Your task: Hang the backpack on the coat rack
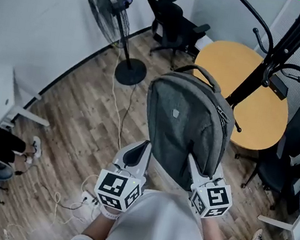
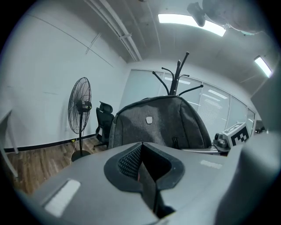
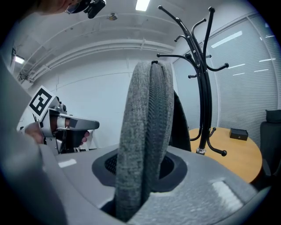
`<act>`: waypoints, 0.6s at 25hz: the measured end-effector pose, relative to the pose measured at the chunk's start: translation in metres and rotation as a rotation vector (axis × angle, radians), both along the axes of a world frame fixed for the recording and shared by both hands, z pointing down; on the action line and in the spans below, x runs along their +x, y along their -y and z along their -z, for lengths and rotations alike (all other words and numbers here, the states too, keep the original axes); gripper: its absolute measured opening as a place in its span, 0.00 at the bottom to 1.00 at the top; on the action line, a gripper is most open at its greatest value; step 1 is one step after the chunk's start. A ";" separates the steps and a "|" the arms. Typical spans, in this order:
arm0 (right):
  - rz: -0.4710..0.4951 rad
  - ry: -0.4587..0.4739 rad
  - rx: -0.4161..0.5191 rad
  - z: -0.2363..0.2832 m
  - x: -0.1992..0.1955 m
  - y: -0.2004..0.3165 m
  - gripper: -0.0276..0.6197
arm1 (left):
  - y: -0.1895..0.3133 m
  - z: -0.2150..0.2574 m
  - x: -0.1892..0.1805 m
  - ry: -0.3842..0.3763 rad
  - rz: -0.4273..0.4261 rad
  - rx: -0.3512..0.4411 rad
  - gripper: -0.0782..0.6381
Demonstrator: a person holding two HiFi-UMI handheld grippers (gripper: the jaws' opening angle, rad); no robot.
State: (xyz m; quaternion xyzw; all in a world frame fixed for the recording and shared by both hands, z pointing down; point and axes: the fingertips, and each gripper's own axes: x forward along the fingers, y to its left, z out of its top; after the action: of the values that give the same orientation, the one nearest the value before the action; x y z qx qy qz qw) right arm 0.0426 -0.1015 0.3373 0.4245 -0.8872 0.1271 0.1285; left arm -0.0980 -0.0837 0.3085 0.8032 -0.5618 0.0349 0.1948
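OFFICE, MID-CARRY: I hold the grey backpack upright and clear of the wood floor, one gripper at each bottom corner, its front panel with the small badge facing up toward my head camera.

My left gripper is clamped at the lower left corner. Seen from its own camera, the jaws are almost together, with only a thin dark edge of the bag pinched between the pads.

My right gripper grips the lower right corner. Its jaws stand partly apart and press on a thick fold of grey padded fabric (the bag seen edge-on) that rises straight up out of them.

The bag's top handle points away from me, toward the post of the black coat rack. The rack stands by the round wooden table. Seen from the right gripper, its curved hooks reach higher than the top of the bag, and the backpack hangs on none of them.

Off to the left are a pedestal fan and a black office chair near the white wall.
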 end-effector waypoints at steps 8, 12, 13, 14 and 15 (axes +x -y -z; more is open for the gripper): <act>-0.068 0.023 0.018 0.001 -0.046 0.026 0.22 | 0.034 -0.004 -0.052 -0.011 -0.053 0.012 0.13; -0.098 0.025 0.009 0.000 -0.057 0.029 0.22 | 0.047 -0.011 -0.062 -0.023 -0.082 -0.010 0.13; -0.101 0.023 0.007 0.000 -0.057 0.028 0.22 | 0.047 -0.011 -0.062 -0.024 -0.088 -0.009 0.13; -0.103 0.021 0.005 -0.002 -0.057 0.027 0.22 | 0.048 -0.011 -0.061 -0.023 -0.093 -0.008 0.13; -0.106 0.021 0.003 -0.004 -0.056 0.026 0.22 | 0.048 -0.012 -0.060 -0.020 -0.098 -0.008 0.13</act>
State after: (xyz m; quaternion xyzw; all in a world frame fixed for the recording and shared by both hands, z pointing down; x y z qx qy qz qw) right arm -0.0134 -0.1277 0.3415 0.4698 -0.8649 0.1368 0.1118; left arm -0.1581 -0.1319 0.3205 0.8294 -0.5195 0.0388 0.2018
